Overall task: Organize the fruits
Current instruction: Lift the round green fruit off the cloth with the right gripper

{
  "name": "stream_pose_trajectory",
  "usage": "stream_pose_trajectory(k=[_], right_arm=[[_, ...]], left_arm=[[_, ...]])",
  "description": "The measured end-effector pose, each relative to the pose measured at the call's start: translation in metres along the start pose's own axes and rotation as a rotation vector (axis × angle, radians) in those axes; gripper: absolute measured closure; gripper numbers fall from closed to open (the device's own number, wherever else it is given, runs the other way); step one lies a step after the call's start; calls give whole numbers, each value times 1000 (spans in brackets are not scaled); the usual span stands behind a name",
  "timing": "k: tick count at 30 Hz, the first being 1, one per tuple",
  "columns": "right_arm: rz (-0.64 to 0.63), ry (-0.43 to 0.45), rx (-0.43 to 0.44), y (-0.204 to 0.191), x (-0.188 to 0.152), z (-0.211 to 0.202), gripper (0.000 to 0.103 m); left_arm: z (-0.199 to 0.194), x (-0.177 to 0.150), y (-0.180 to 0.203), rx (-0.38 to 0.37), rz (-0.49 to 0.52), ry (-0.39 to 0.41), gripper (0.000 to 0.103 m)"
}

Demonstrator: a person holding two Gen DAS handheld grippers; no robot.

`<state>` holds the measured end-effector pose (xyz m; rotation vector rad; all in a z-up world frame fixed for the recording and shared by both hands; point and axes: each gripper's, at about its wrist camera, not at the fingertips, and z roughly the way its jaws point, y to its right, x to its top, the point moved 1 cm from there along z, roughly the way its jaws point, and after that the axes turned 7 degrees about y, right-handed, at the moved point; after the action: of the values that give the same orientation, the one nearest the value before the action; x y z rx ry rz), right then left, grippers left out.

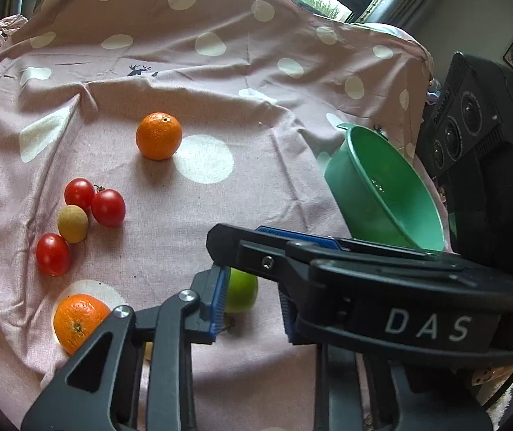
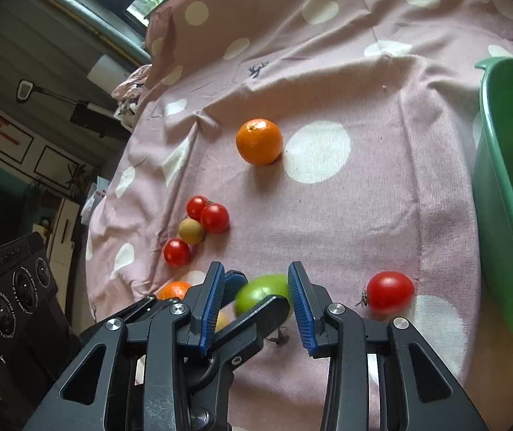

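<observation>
A small green fruit (image 1: pixel 243 292) lies on the pink dotted cloth (image 1: pixel 220 82) near its front edge. My left gripper (image 1: pixel 253 283) is shut on it, its blue pad against the fruit's left side. My right gripper (image 2: pixel 256 276) stands open just behind, and the left gripper (image 2: pixel 256 292) with the green fruit (image 2: pixel 262 289) shows between its pads. In the left wrist view the right gripper (image 1: pixel 227 240) crosses over from the right. The green bowl (image 1: pixel 364 165) stands at the cloth's right edge and looks empty.
Two oranges (image 1: pixel 158 136) (image 1: pixel 78 321), three cherry tomatoes (image 1: pixel 108 207) and a brown round fruit (image 1: pixel 72 223) lie to the left. A red tomato (image 2: pixel 389 291) lies near the bowl (image 2: pixel 500 179). A black camera unit (image 1: pixel 472 136) stands beyond the bowl.
</observation>
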<state>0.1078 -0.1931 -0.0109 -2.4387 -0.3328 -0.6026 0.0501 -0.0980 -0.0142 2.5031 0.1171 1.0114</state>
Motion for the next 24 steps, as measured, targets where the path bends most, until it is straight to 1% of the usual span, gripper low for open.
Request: stream_pose_trajectory(k=[2,3,5,8,9,11,14,16,20,24], right_arm=[[-11,11,4,-2,1,-4,64],[-12,12,1,-1,0,-5,64],[4,-15,-2,4,-1,0,64],[28,-8,-61,14,0,6,65],[44,-12,-54,18,1,7,65],[79,-12,-33,25,3,8,65],[63,-17,-85,27,1,8,65],[52,-22,-102,27,0,6,65],[59,-33,-90,29,-1,5,64],[57,-61,-102,30,-5,7,64]], left_arm=[[4,0,2,-3,9,-8,79],[7,-2,0,8,10,-31,79],[14,-5,-4,34,-1,-60,79],[21,-8,-12,38,-30,-83,78],[22,-8,-14,36,-43,-83,77],[26,-9,-15,23,-58,-98,77],[28,-13,-10,-1,-49,-118,76],[28,-14,-6,-17,-38,-123,76],[29,-18,-3,-45,-41,-146,71],[29,-20,0,-75,-47,-150,67]])
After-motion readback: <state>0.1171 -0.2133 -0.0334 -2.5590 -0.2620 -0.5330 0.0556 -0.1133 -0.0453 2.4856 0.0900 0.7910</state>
